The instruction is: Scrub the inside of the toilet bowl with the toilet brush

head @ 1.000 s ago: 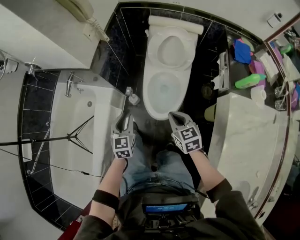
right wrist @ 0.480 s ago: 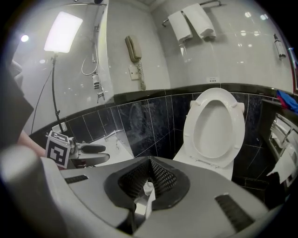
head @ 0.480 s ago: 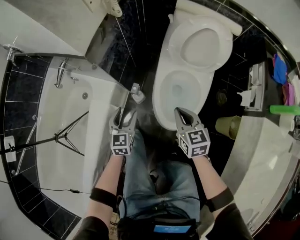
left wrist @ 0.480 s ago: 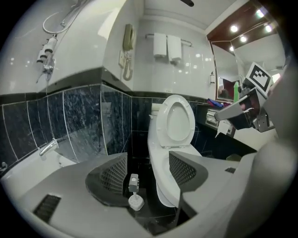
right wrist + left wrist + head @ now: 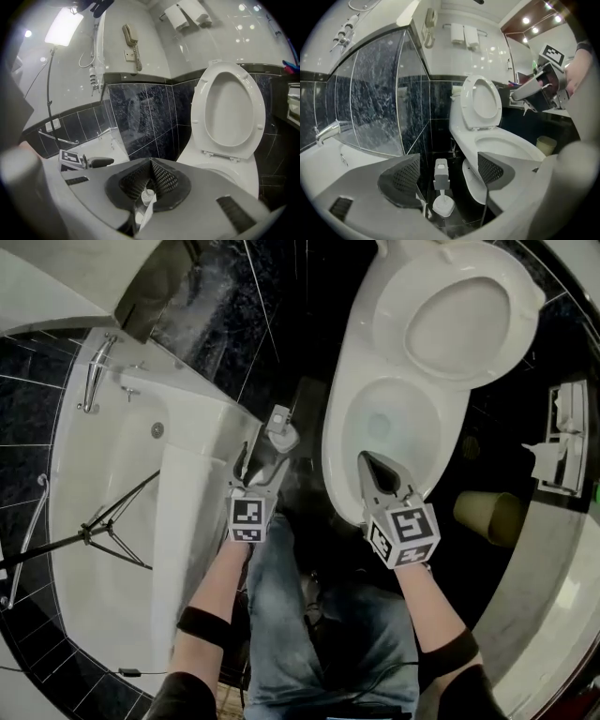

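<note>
1. Black marbled wall tiles [image 5: 272, 306] close off the far side of this bathroom. We have the long white bathtub [image 5: 112, 512] on our left and the white ceramic toilet bowl [image 5: 334, 460], seat raised, ahead.
2. Over the last second we have leaned in toward the gap between tub and toilet. The left gripper [image 5: 261, 465] has come forward over that gap, and its jaws, nearly together before, are opening wide with nothing gripped.
3. We judge this to be the set-up for the pickup; scrubbing has not begun.
4. The white toilet brush [image 5: 441, 173] stands upright in its white holder [image 5: 443, 205] on the dark floor, just beyond the left gripper's tips and framed between them, untouched.
5. The right gripper [image 5: 372, 465] hovers over the bowl's front rim, its jaws together and empty.
</note>
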Demonstrator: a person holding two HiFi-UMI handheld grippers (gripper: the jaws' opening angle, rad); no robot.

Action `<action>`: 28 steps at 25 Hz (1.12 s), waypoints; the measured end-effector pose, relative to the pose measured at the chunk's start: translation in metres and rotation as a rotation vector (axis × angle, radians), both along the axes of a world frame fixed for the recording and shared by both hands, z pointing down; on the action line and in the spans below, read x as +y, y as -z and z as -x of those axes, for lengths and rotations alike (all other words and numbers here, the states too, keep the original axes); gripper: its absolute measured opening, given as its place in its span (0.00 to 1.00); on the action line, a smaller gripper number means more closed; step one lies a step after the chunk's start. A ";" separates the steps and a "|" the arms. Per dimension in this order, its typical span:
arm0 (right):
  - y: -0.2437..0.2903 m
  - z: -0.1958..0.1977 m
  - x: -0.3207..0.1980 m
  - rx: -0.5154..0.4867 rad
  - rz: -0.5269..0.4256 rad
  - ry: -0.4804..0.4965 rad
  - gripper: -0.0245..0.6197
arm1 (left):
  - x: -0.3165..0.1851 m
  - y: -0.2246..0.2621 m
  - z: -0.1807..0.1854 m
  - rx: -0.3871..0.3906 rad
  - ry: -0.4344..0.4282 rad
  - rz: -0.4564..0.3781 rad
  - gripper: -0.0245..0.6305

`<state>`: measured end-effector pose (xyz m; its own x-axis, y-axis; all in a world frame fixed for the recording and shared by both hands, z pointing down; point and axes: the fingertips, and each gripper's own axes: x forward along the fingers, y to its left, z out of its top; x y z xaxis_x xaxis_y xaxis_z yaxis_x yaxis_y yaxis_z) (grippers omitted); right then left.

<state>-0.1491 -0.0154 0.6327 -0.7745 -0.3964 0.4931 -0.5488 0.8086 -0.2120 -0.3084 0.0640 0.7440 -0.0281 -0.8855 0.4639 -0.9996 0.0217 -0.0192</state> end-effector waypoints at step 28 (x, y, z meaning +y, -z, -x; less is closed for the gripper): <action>-0.072 0.031 -0.035 -0.101 -0.062 0.013 0.04 | -0.100 -0.163 0.025 -0.025 -0.033 -0.103 0.69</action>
